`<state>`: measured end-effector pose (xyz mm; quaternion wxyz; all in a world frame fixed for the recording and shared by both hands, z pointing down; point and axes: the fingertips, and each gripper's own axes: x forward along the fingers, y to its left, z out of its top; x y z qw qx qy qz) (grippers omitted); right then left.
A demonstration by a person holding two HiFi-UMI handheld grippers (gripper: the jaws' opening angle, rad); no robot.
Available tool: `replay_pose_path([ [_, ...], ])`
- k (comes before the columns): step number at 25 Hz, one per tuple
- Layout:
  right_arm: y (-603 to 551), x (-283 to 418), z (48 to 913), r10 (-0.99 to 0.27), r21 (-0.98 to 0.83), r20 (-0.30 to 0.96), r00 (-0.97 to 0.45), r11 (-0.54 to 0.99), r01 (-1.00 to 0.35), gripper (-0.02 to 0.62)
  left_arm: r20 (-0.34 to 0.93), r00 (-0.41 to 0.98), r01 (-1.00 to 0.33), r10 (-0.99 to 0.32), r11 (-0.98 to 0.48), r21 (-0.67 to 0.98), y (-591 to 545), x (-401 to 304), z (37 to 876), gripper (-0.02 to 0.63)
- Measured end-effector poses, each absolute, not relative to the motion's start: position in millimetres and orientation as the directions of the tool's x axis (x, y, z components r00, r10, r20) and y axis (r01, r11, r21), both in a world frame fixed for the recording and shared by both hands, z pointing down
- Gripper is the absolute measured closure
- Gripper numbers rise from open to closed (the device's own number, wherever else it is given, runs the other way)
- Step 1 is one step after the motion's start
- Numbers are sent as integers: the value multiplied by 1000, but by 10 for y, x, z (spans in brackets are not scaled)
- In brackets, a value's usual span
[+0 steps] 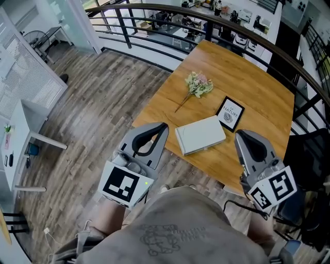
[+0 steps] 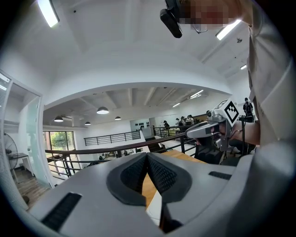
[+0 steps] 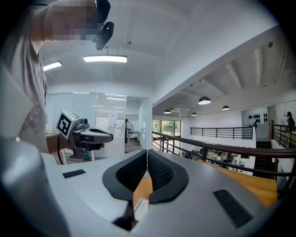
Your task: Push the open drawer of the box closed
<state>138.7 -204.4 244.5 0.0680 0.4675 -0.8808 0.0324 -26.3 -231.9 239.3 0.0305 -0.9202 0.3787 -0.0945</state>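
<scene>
1. My left gripper [image 1: 164, 127] has its jaws pressed together tip to tip, and nothing sits between the pads.
2. My right gripper [image 1: 238, 135] is the same: jaws closed on each other and empty.
3. I hold both of them in front of my body, pointing nearly level, out toward the wooden table [image 1: 247, 77]. Neither touches anything.
4. The box [image 1: 200, 135] is white and flat. It lies near the table's closer edge, between the lines of my two grippers and just beyond their tips.
5. From above I cannot tell how far its drawer stands out.
6. Just beside the box's far right corner lies a small picture frame [image 1: 230, 113] with a black border.
7. A small bunch of flowers [image 1: 198, 85] lies farther back on the table, well apart from the box.
8. A dark railing [image 1: 154, 10] curves round behind the table.
9. In the left gripper view my right gripper shows off to the right, above the closed jaws; in the right gripper view my left gripper shows off to the left.
</scene>
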Motion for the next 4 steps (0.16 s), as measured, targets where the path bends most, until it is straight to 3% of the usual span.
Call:
replay_pose_path([
  [4, -1980, 1409, 2428, -818, 9, 150, -556, 563, -826, 561, 168, 696, -686, -698, -716, -129, -2236, -236, 2437, 589],
])
